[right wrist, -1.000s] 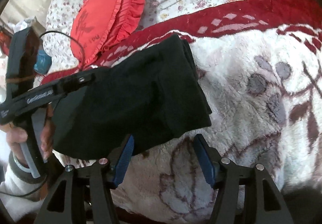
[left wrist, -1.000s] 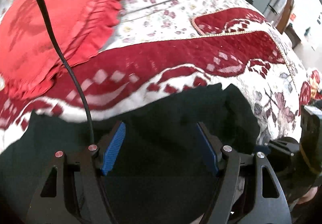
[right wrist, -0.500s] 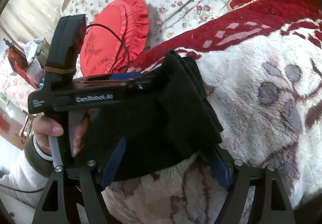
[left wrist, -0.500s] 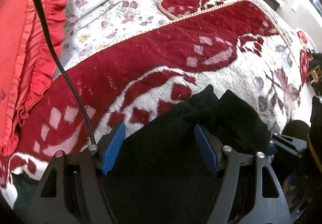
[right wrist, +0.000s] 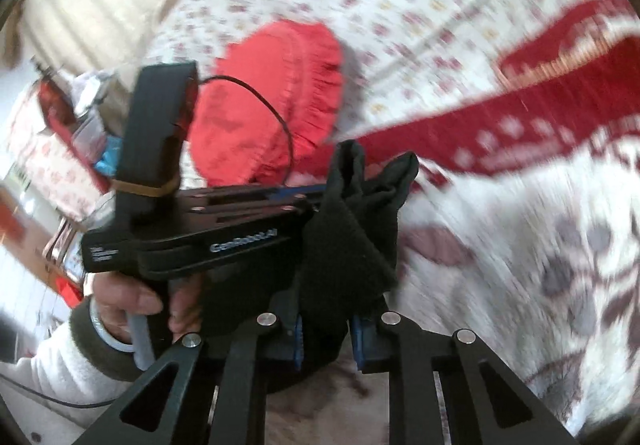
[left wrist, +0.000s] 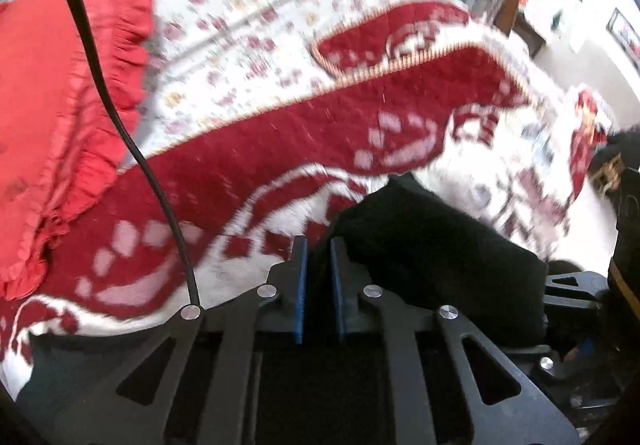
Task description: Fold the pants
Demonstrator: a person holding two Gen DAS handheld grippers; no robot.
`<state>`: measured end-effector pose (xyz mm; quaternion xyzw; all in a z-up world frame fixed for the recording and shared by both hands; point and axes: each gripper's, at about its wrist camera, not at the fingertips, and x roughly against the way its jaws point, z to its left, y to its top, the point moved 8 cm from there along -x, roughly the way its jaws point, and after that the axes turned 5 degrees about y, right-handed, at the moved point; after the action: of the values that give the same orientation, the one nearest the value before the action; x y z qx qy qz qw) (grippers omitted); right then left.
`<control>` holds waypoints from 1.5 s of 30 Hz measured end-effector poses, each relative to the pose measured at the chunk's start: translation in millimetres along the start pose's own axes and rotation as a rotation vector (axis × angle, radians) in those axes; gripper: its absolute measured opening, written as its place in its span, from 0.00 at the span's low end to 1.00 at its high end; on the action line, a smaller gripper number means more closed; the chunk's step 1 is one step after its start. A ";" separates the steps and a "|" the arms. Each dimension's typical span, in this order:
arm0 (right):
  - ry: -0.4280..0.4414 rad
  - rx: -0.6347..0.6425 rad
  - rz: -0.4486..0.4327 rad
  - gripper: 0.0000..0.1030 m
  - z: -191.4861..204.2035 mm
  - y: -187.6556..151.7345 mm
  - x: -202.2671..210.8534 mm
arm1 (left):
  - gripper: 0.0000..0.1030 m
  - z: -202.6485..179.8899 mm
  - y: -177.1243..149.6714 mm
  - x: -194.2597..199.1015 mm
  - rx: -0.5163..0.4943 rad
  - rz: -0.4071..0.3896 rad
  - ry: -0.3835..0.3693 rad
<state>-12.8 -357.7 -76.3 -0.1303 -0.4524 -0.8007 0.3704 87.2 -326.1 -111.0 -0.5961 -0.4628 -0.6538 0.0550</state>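
1. Over red-and-white blanket: black pants bunched, lifted between 2 grippers.
2. Left gripper: clenched on pants fabric.
3. Right gripper: closing, pads pressing pants edge.

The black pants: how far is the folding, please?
Done: the black pants are already gathered into a thick folded bundle. In hand: the left hand-held gripper and the right hand-held gripper, its jaws closing, each pinch the cloth above the blanket. Left: laying it down flat and neat.
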 end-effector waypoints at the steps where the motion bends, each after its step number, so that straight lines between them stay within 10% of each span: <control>1: 0.017 0.037 -0.003 0.16 16.0 6.4 1.2 | 0.10 7.1 1.6 11.0 0.015 -0.019 0.006; 6: 0.089 0.197 0.037 0.16 85.4 13.1 -21.3 | 0.10 66.7 -7.9 69.7 0.148 -0.090 0.026; 10: 0.140 0.286 0.161 0.16 125.1 -18.9 -77.6 | 0.31 136.2 -45.8 105.5 0.312 -0.105 0.119; 15: 0.194 0.187 0.415 0.47 137.1 -79.7 -156.3 | 0.33 172.7 -99.0 117.1 0.410 -0.056 0.206; 20: 0.238 0.257 0.362 0.52 149.2 -64.1 -121.1 | 0.41 179.6 -137.9 128.5 0.474 -0.039 0.232; 29: -0.025 0.211 0.242 0.53 85.5 -17.5 -103.8 | 0.50 152.7 -150.4 127.4 0.536 -0.042 0.183; 37: -0.228 0.306 0.294 0.53 48.8 -19.7 -150.8 | 0.50 138.3 -160.9 96.4 0.511 0.041 0.341; 45: -0.240 0.282 0.263 0.53 41.7 -2.1 -144.4 | 0.54 141.4 -170.5 96.5 0.536 0.035 0.360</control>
<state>80.4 -254.1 -132.9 -0.2295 -0.5799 -0.6532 0.4294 56.6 -88.5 -142.5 -0.4430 -0.5912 -0.6024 0.3021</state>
